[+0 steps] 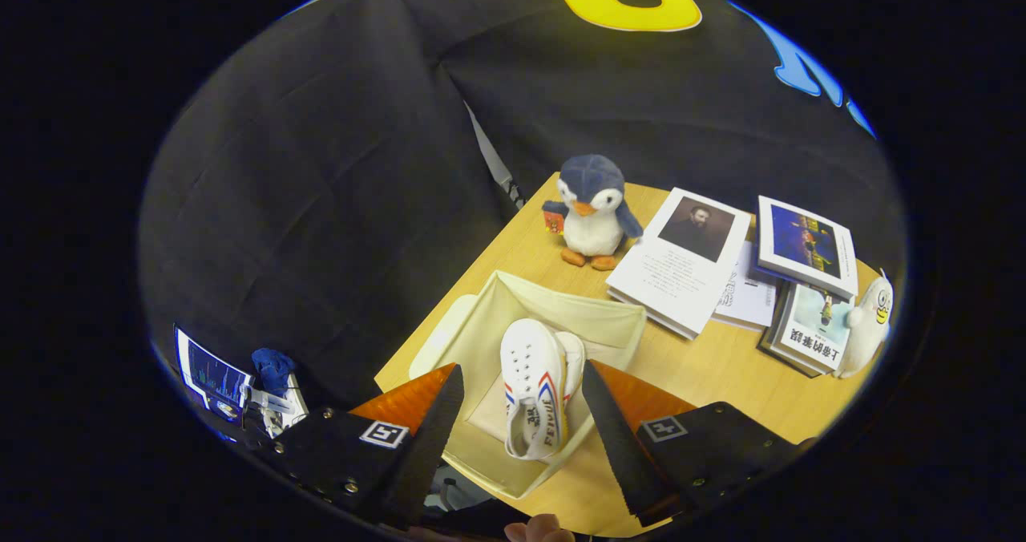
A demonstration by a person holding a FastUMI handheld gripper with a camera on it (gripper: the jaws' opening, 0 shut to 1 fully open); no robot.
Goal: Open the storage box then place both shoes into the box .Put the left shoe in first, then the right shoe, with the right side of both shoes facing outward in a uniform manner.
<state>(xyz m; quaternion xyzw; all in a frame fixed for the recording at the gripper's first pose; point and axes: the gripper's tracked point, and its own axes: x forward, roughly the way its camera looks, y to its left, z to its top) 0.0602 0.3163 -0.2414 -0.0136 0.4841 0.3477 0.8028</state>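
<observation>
1. The gripper (pixel 521 414) hangs above the box (pixel 561 317), fingers spread and released, touching nothing.
2. One shoe (pixel 533 386) stands on its side inside the box.
3. Judged step: first shoe placed; next calls for fetching the second shoe.

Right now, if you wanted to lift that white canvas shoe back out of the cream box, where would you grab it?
Probably from above, pinching the white canvas shoe across its narrow width, since it stands on its side in the cream fabric storage box. The hand-held gripper hangs open, fingers either side of it.
</observation>
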